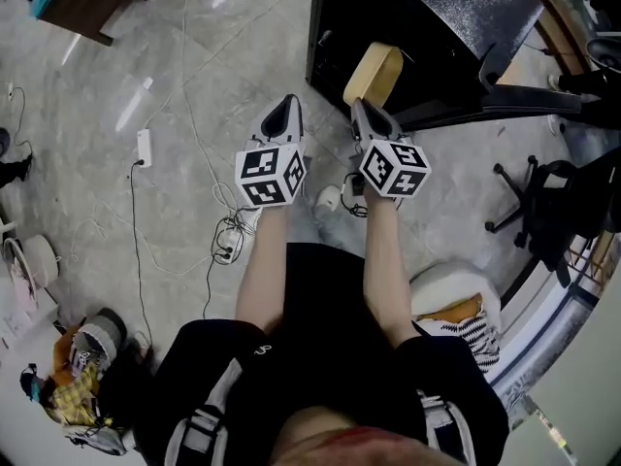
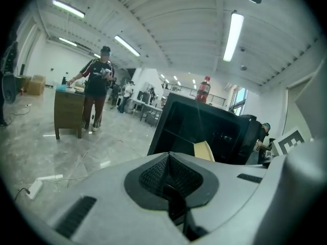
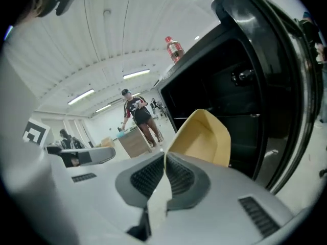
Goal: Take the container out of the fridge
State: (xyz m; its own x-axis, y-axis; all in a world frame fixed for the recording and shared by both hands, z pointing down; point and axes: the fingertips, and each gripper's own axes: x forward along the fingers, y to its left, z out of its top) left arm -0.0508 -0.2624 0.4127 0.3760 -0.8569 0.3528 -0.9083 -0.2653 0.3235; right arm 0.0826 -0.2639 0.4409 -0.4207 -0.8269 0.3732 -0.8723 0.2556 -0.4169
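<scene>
A pale yellow container [image 1: 374, 72] hangs in front of the open black fridge [image 1: 427, 37], clear of its shelves. My right gripper [image 1: 365, 111] is shut on the container's rim, which runs between the pads [image 3: 153, 175] in the right gripper view, the container [image 3: 202, 137] tilting up beyond them. My left gripper [image 1: 283, 113] is shut on nothing, just left of the fridge's front corner. In the left gripper view its jaws meet at the gripper [image 2: 168, 160], with the container [image 2: 203, 150] and the fridge's dark interior [image 2: 199, 129] behind.
A fridge door [image 3: 286, 86] stands open at the right. Cables and a power strip [image 1: 144, 148] lie on the grey floor. A black office chair [image 1: 543, 212] is at the right, a wooden desk [image 2: 69, 111] with a person beside it far left. A red bottle [image 2: 203, 90] tops the fridge.
</scene>
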